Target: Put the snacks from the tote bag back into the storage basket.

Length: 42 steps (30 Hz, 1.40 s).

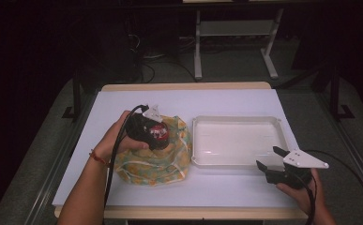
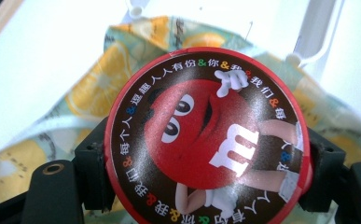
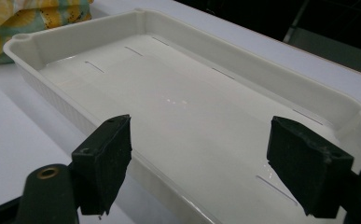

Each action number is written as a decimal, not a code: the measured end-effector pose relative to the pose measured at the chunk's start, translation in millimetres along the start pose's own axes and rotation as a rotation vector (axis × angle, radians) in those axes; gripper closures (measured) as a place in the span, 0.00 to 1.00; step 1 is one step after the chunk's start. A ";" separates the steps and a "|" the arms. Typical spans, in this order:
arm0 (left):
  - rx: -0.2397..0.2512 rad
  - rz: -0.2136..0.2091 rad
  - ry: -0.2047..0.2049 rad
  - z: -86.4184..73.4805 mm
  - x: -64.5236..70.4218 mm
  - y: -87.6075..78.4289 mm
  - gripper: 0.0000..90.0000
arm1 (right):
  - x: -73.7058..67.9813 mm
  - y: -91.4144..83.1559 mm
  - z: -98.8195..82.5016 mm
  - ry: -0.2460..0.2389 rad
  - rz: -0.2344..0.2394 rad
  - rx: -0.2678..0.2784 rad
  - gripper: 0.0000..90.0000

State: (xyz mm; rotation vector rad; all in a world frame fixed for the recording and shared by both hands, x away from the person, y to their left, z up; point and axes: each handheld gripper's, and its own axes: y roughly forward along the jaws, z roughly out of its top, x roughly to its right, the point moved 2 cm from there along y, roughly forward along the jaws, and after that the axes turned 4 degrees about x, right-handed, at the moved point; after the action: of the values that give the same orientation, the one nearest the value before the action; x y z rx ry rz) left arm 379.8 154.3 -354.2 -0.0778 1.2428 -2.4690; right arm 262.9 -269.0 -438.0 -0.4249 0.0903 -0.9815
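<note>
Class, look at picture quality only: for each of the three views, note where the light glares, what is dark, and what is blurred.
High view: the surroundings are nearly black, and the white table glows. Left gripper view: the round red tin with the cartoon candy face is sharp with a sheen, while the yellow lemon-print cloth bag behind is soft and the tabletop is washed out. Right gripper view: small glints on the white plastic tray, with the near jaws slightly blurred.

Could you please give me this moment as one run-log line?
left gripper: shut on tin, over cloth bag | right gripper: open, at tray edge | tray: empty
</note>
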 end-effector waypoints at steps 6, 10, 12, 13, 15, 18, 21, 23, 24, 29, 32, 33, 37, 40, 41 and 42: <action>0.002 0.006 0.009 16.1 -0.5 -10.0 0.27 | 1.3 -1.7 0.0 0.005 -0.008 0.000 0.24; 0.008 0.014 0.017 25.7 -0.6 -12.4 0.27 | 0.8 -3.9 -0.9 0.005 -0.013 -0.001 0.24; 0.010 0.003 0.023 29.9 -0.1 -12.0 0.27 | 1.0 -5.5 -1.3 0.003 -0.018 -0.001 0.24; 0.010 0.001 0.023 31.9 0.4 -11.3 0.27 | 1.0 -5.5 -1.3 0.003 -0.018 -0.001 0.24; 0.009 -0.002 0.025 35.9 1.1 -9.0 0.27 | 1.1 -6.1 -1.6 0.006 -0.020 -0.002 0.24; 0.008 -0.015 0.031 41.9 0.9 -4.8 0.27 | 0.8 -6.2 -1.7 0.004 -0.020 -0.004 0.24; 0.008 -0.018 0.036 48.1 2.3 -0.1 0.27 | 0.6 -5.6 -1.6 0.004 -0.018 -0.004 0.24; 0.009 -0.024 0.045 52.4 3.2 4.1 0.27 | 0.5 -5.2 -1.8 0.005 -0.016 -0.007 0.24; 0.008 -0.025 0.046 53.8 3.4 5.3 0.27 | 0.5 -5.2 -1.8 0.005 -0.016 -0.007 0.24; 0.004 -0.038 0.059 63.1 5.6 11.7 0.27 | 0.6 -5.4 -1.6 0.003 -0.016 -0.005 0.24; 0.005 -0.041 0.071 68.3 7.6 16.6 0.27 | 0.5 -5.4 -1.7 0.003 -0.016 -0.006 0.24; 0.005 -0.047 0.075 70.0 8.4 18.5 0.27 | 0.5 -5.5 -1.6 0.003 -0.016 -0.005 0.24; 0.019 -0.061 0.082 76.8 12.5 26.5 0.27 | 0.3 -5.4 -1.5 0.002 -0.015 -0.005 0.24; 0.019 -0.068 0.098 81.9 15.2 33.3 0.27 | 0.4 -5.4 -1.7 0.002 -0.015 -0.006 0.24; 0.023 -0.072 0.093 83.5 16.7 35.4 0.27 | 0.5 -5.3 -1.8 0.002 -0.015 -0.006 0.24; 0.021 -0.079 0.098 85.2 17.4 37.3 0.27 | 0.4 -5.3 -1.7 0.002 -0.016 -0.006 0.24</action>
State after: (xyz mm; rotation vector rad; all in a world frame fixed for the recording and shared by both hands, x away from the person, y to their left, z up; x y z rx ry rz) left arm 393.2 62.9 -333.7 -0.0002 1.2766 -2.5805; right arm 258.5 -272.4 -437.4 -0.4311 0.0923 -0.9973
